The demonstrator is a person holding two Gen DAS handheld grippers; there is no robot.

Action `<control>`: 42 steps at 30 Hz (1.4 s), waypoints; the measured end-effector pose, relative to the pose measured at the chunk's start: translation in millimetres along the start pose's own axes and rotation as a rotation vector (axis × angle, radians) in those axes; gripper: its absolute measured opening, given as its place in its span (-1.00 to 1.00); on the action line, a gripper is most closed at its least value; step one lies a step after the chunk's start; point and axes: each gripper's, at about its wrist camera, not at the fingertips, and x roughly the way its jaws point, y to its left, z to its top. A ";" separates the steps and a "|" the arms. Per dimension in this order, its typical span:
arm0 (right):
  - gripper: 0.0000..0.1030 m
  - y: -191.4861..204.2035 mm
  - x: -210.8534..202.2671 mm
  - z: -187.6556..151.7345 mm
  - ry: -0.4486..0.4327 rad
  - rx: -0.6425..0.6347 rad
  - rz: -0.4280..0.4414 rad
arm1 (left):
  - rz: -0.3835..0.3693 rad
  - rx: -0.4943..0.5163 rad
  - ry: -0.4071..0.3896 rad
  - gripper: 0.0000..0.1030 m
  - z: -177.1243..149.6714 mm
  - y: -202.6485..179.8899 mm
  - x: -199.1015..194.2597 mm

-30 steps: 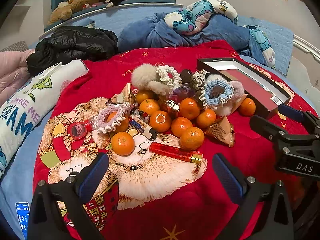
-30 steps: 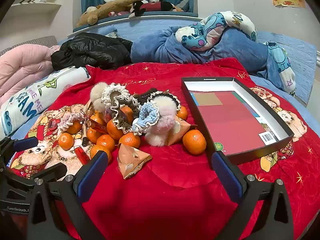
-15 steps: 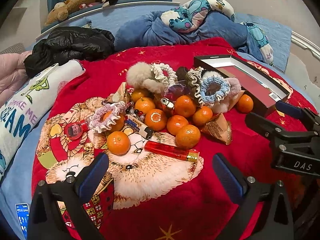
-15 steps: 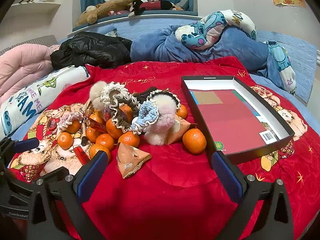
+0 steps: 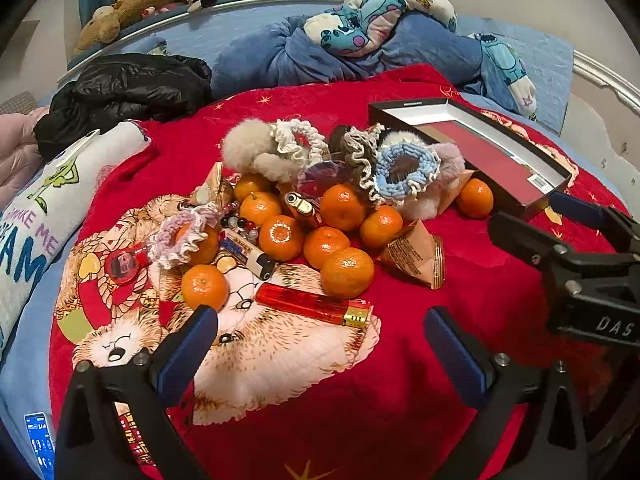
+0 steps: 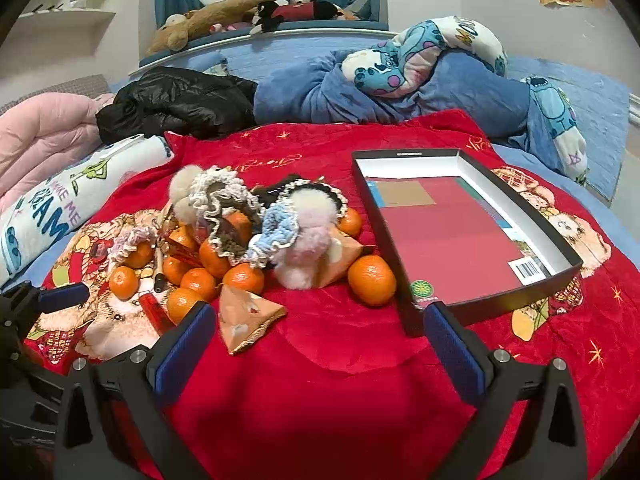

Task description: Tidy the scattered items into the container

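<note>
A heap of mandarins, scrunchies, lighters and snack packets lies on a red blanket. A red lighter lies nearest my left gripper, which stands open just short of it with nothing held. An empty black box with a red floor sits to the right of the heap. My right gripper is open too, low over bare blanket, with a triangular packet and one mandarin ahead of it. Each gripper shows at the edge of the other's view.
The red blanket covers a bed. A black jacket, a blue quilt with cartoon pillow and a printed white pillow ring the heap. A phone lies at the left edge.
My left gripper has drifted forward a little, so the heap and red lighter sit slightly closer. The right gripper has barely moved. Both stay open.
</note>
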 end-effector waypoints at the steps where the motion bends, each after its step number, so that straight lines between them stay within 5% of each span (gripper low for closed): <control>1: 1.00 -2.2 -0.7 -0.1 0.000 0.005 -0.002 | 0.002 0.004 0.005 1.00 -0.2 -2.1 1.7; 37: 1.00 -26.4 0.4 0.3 0.016 0.069 0.009 | -0.017 -0.023 0.101 1.00 7.0 0.2 62.8; 42: 1.00 -29.3 -0.2 0.3 0.016 0.082 0.009 | -0.039 -0.022 0.103 0.71 5.7 -0.1 68.0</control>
